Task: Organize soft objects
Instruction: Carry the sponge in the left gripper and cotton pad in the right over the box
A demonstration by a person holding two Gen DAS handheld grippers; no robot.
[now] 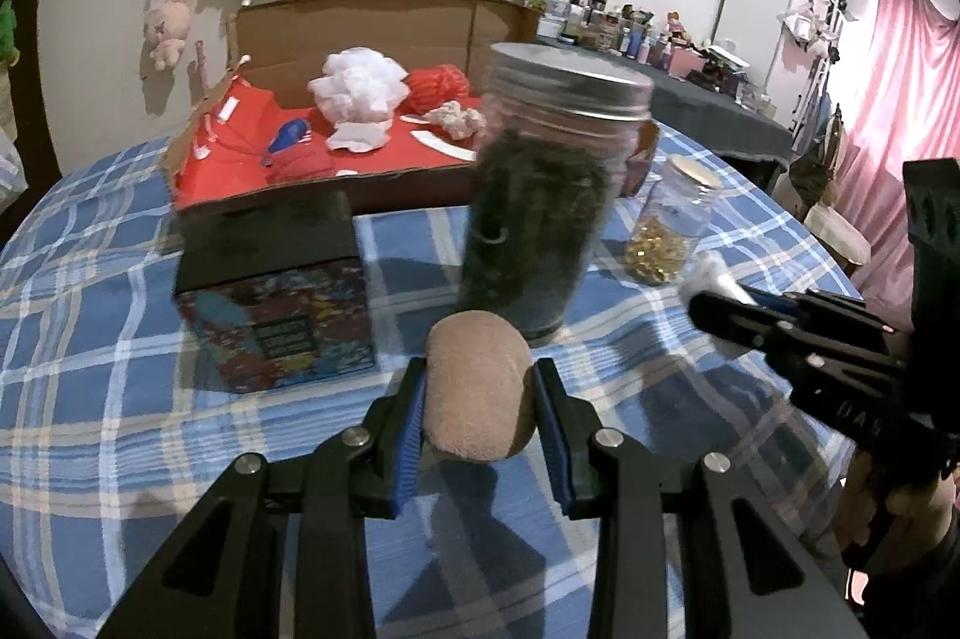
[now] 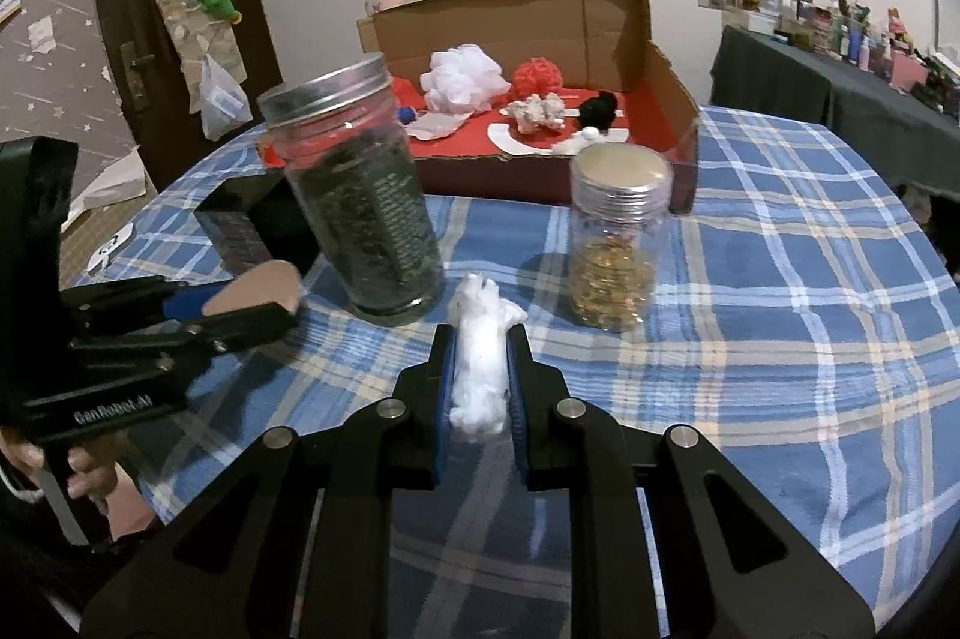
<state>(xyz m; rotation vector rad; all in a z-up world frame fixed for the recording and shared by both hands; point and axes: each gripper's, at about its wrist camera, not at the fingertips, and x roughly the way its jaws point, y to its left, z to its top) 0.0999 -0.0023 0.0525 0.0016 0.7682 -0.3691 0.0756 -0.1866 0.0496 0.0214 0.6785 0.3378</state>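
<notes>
My left gripper (image 1: 480,381) is shut on a tan soft pad (image 1: 480,387), held above the checked tablecloth; from the right wrist view that gripper (image 2: 282,297) and its tan pad (image 2: 258,294) show at the left. My right gripper (image 2: 483,339) is shut on a white cotton tuft (image 2: 480,357); in the left wrist view it (image 1: 699,294) reaches in from the right with the white tuft (image 1: 711,276). An open cardboard box (image 1: 384,21) with a red lining holds a white puff (image 1: 360,90), a red puff (image 1: 435,87) and other soft pieces.
A tall jar of dark stuff with a metal lid (image 1: 540,195) stands just beyond my left gripper. A smaller jar of gold bits (image 2: 615,243) stands beyond my right gripper. A dark patterned box (image 1: 276,297) sits at the left. The table carries a blue checked cloth (image 2: 780,309).
</notes>
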